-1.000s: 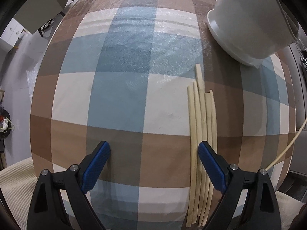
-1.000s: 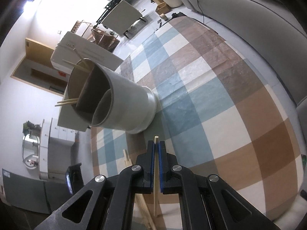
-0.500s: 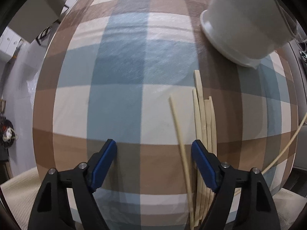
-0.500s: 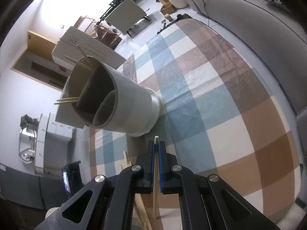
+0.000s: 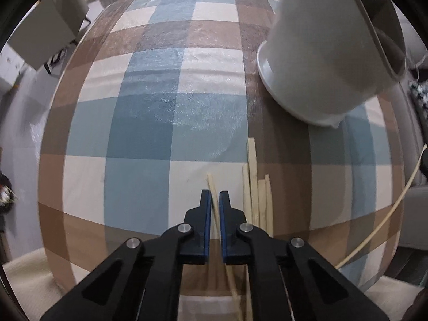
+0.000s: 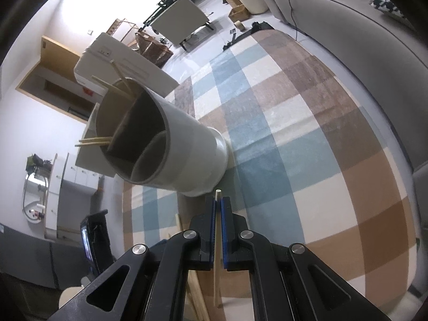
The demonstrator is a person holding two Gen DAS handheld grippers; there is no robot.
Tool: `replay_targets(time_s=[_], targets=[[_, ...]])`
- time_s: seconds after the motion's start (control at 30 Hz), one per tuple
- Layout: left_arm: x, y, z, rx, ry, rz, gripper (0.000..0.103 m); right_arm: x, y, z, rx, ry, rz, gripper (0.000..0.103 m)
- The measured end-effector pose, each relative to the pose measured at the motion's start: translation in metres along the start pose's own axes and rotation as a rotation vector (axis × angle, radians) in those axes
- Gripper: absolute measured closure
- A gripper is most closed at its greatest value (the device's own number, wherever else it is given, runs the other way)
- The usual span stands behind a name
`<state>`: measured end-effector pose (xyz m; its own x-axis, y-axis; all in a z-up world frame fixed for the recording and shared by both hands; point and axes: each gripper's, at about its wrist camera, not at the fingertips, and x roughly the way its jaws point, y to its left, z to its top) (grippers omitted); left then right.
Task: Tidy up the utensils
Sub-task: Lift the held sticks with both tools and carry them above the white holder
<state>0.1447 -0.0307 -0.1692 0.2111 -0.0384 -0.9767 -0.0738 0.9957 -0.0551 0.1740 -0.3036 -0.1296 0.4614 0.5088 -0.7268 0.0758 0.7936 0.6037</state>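
Observation:
My left gripper [image 5: 214, 196] is shut on a single wooden chopstick [image 5: 211, 184] that sticks out past its blue pads, just above the checked tablecloth. Several more chopsticks [image 5: 256, 195] lie in a bundle just to its right. My right gripper [image 6: 219, 202] is shut on another chopstick [image 6: 218, 194], held above the table, with its tip near the base of the white divided utensil holder [image 6: 182, 144]. Chopsticks [image 6: 115, 85] stand in the holder's far compartment. The holder [image 5: 334, 53] also shows in the left wrist view at upper right.
The checked tablecloth [image 5: 160, 112] covers the table. A grey sofa [image 6: 361, 26] runs along the far right side. Another chopstick [image 6: 178, 220] lies on the cloth left of my right gripper. A thin pale chopstick [image 5: 388, 214] arcs at the left wrist view's right edge.
My left gripper has closed from wide open onto one chopstick, separated from the bundle. My right gripper has held its chopstick throughout and shifted slightly relative to the holder.

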Motion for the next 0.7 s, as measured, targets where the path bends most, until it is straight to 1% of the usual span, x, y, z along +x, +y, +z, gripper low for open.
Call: replay_targets(time_s=[0.07, 0.17, 0.23, 0.27, 0.4, 0.57, 0.6, 0.67, 0.7], targets=[[0.002, 0.006, 0.001, -0.024, 0.002, -0.048, 0.103, -0.001, 0.003, 0.002, -0.014, -0.006, -0.004, 0.100], [-0.004, 0.003, 0.000, -0.002, -0.034, -0.060, 0.103, 0.000, 0.010, 0.002, -0.041, -0.003, -0.009, 0.100], [-0.020, -0.005, -0.002, 0.004, -0.085, -0.086, 0.103, 0.001, 0.015, 0.002, -0.063, -0.004, -0.008, 0.100], [-0.027, -0.010, -0.002, 0.006, -0.106, -0.078, 0.103, 0.000, 0.019, 0.002, -0.076, -0.006, -0.007, 0.100], [-0.052, -0.006, -0.004, 0.013, -0.195, -0.125, 0.103, -0.006, 0.036, -0.001, -0.151, -0.031, -0.011, 0.100], [-0.083, -0.002, -0.012, 0.015, -0.299, -0.176, 0.103, -0.014, 0.055, -0.009, -0.229, -0.064, 0.005, 0.100], [-0.090, -0.011, -0.013, 0.018, -0.316, -0.181, 0.103, -0.016, 0.060, -0.011, -0.252, -0.075, 0.005, 0.100], [-0.105, -0.016, -0.015, 0.039, -0.353, -0.200, 0.103, -0.019, 0.070, -0.017, -0.315, -0.091, 0.004, 0.100], [-0.105, -0.015, -0.016, 0.052, -0.367, -0.201, 0.103, -0.021, 0.076, -0.022, -0.355, -0.105, -0.012, 0.100]])
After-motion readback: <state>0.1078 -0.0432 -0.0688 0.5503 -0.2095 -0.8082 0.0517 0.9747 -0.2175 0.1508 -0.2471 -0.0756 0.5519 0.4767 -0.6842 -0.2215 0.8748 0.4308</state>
